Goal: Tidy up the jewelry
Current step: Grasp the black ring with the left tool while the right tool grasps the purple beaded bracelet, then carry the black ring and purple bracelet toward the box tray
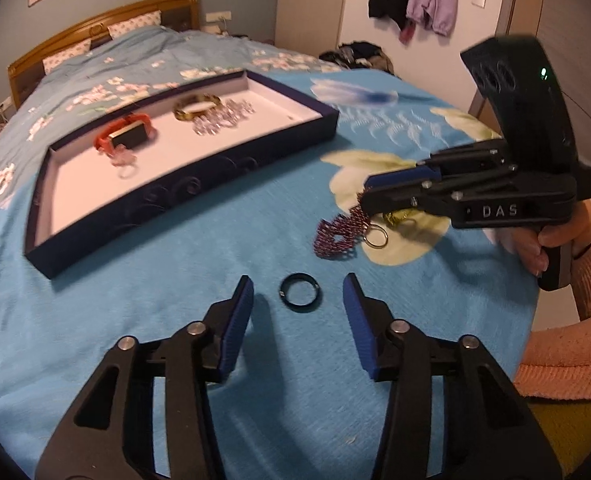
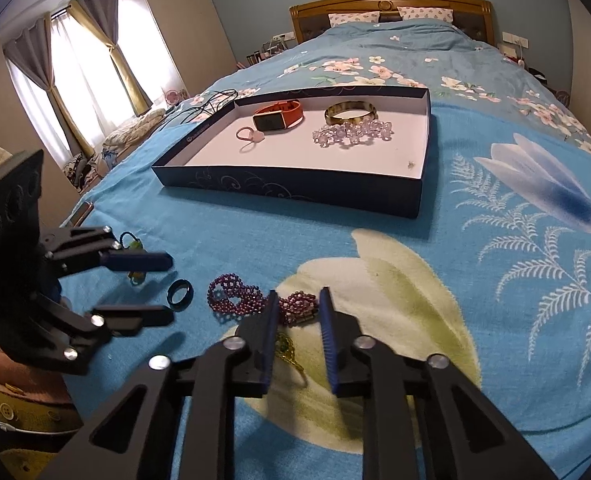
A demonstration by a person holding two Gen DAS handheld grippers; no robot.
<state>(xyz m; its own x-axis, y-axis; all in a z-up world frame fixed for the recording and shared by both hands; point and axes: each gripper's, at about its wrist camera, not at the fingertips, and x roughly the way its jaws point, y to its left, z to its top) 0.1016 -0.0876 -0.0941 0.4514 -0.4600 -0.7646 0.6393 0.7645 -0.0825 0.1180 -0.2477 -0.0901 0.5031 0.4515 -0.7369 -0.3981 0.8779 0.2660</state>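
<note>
The left gripper [image 1: 298, 300] is held with its jaws wide apart above the blue bedspread [image 1: 255, 220], near the bed's foot edge; a dark ring [image 1: 300, 292] is seen lying flat on the cloth between the fingertips, touched by neither. The right gripper [image 2: 298, 304] is held with a narrower gap between its jaws, nothing clamped, its tips at a purple beaded bracelet [image 2: 235, 298] lying on a pale flower print. A gold chain [image 2: 287, 350] is partly hidden beneath that gripper. Farther up the bed, a dark box lid [image 2: 287, 196] is set; an orange watch [image 2: 277, 117], a pink ring [image 2: 249, 136], a gold bangle [image 2: 350, 114] and clear beads [image 2: 351, 134] are contained in it.
</note>
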